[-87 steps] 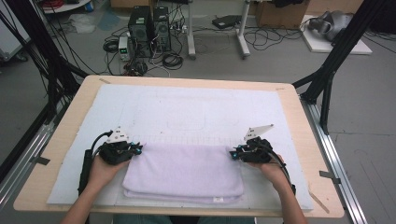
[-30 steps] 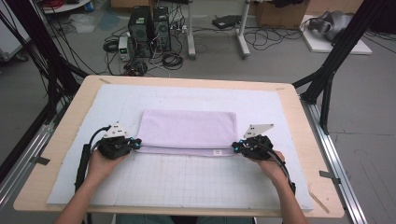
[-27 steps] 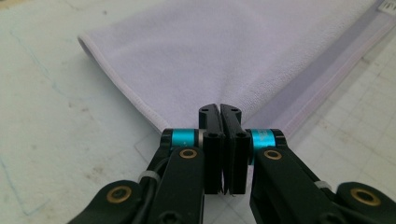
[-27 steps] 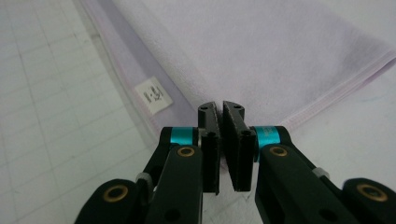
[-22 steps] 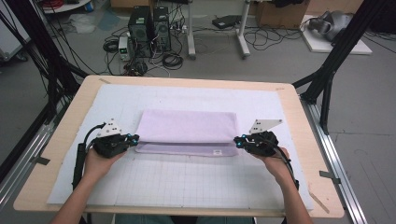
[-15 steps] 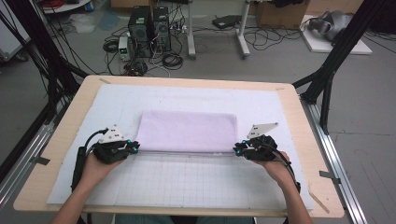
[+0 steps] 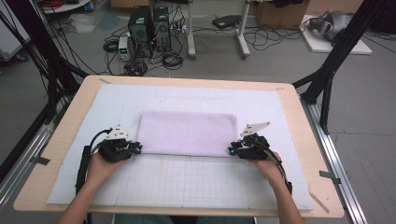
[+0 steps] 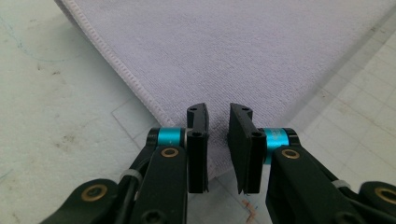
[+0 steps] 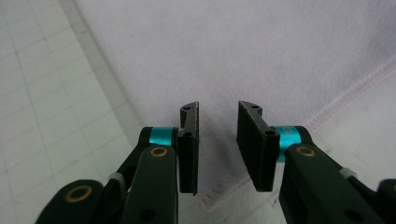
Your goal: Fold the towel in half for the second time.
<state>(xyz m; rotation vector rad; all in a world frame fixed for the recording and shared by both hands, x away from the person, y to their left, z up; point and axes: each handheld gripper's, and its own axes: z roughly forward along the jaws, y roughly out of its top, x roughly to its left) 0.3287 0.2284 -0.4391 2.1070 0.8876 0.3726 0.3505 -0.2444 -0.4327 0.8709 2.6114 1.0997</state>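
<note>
A lilac towel (image 7: pixel 187 133) lies flat as a wide rectangle on the white mat. My left gripper (image 7: pixel 139 148) rests at its near left corner and my right gripper (image 7: pixel 231 150) at its near right corner. In the left gripper view the towel (image 8: pixel 233 51) spreads under the left gripper (image 8: pixel 218 112), whose jaws have just opened and then drawn in a little. A gap remains between them and the pads press on nothing. In the right gripper view the right gripper (image 9: pixel 218 109) has just opened, and its jaws stand apart above the hemmed corner of the towel (image 9: pixel 233 46).
The white mat (image 7: pixel 84 140) carries a printed grid (image 7: pixel 187 182) on its near half and covers most of the wooden table (image 7: pixel 322 186). Black frame posts (image 7: pixel 336 51) rise at the table's far corners. Computers and cables (image 7: pixel 149 32) sit on the floor beyond.
The towel lay on the person's side of the grippers 2.9 s ago; it now lies beyond them. Over the last second both grippers' jaws parted at the near corners and the hands barely moved.
</note>
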